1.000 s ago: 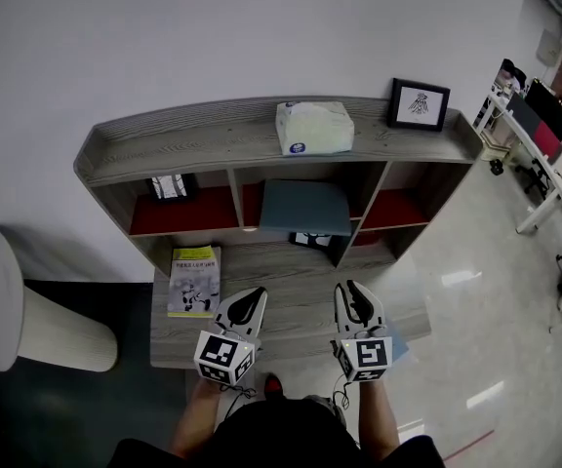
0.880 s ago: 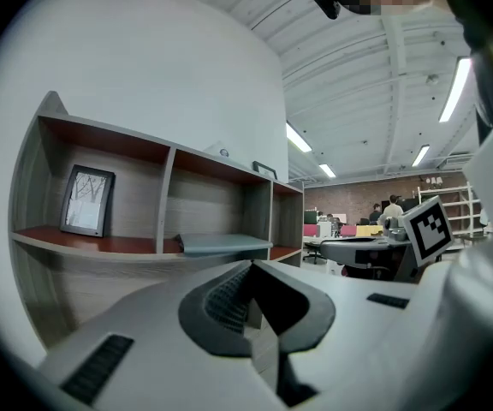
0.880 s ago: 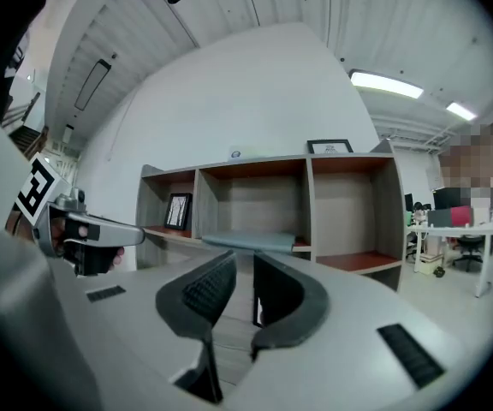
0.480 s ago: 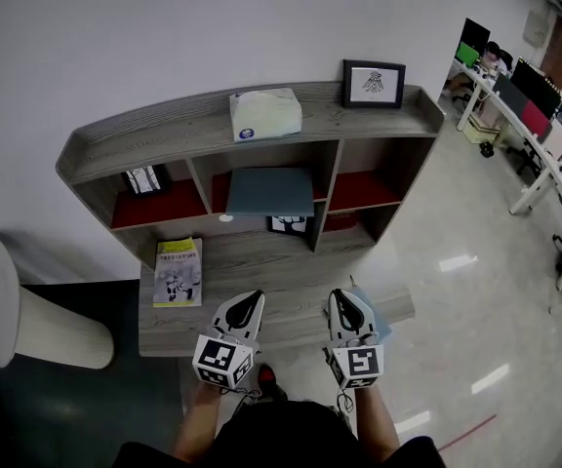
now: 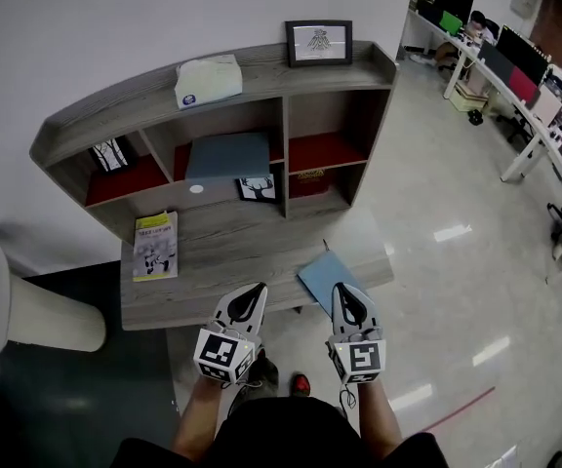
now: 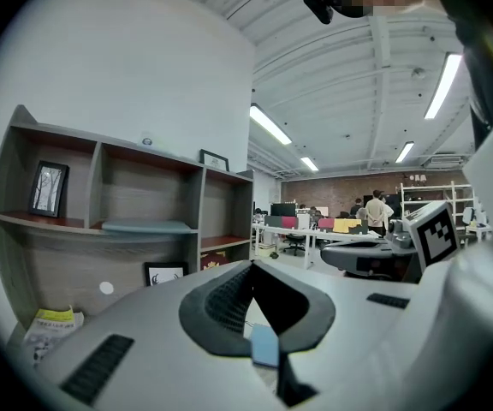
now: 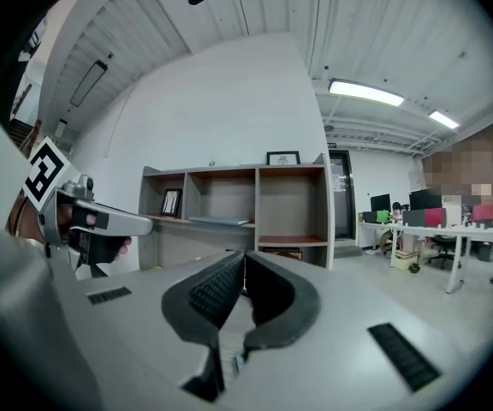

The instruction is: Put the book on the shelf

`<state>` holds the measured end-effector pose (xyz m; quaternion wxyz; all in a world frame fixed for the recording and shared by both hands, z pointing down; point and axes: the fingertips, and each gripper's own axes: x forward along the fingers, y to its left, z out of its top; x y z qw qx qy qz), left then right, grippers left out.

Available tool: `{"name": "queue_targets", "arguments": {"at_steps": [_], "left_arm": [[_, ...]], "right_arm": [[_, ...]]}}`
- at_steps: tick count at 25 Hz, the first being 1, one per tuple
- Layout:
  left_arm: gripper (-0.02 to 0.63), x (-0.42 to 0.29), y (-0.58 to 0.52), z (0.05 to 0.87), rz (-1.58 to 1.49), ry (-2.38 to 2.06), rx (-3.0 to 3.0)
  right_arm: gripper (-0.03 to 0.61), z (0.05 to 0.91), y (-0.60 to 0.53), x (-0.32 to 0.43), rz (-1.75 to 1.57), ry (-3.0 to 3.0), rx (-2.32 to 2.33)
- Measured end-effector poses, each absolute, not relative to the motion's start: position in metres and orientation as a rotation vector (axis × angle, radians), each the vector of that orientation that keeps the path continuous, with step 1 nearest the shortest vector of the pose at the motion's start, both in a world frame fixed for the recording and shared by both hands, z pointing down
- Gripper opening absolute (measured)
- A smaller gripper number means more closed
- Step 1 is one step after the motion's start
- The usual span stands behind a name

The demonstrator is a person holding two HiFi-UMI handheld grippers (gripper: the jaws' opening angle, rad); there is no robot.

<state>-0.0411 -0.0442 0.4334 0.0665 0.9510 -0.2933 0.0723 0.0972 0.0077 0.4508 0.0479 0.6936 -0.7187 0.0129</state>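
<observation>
While the left tool [image 5: 258, 289] hovers at the table's [image 5: 232, 261] near edge with jaws together and empty, the right tool [image 5: 343, 290] beside it has just closed its jaws on nothing. A blue book [image 5: 324, 275] lies flat at the table's front right corner (just ahead of the right tool), apart from the shelf [image 5: 164, 100] at the table's back.

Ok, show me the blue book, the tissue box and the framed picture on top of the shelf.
blue book [image 5: 325, 273], head view, middle of its cover.
tissue box [image 5: 208, 81], head view, its top face.
framed picture [image 5: 317, 43], head view, centre of the picture.
</observation>
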Motion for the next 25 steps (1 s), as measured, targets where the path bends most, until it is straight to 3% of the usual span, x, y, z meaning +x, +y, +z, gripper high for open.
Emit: {"name": "queue_targets", "arguments": {"at_steps": [13, 25], "left_arm": [[0.003, -0.018, 0.027, 0.481, 0.325, -0.859, 2.83], [0.003, 0.001, 0.031, 0.559, 0.459, -0.717, 2.79]], "right_arm": [[0.031, 0.501, 0.087, 0.12, 0.117, -2.131, 2.089], [0.031, 0.588, 0.094, 0.133, 0.318, -2.025, 2.109]]}}
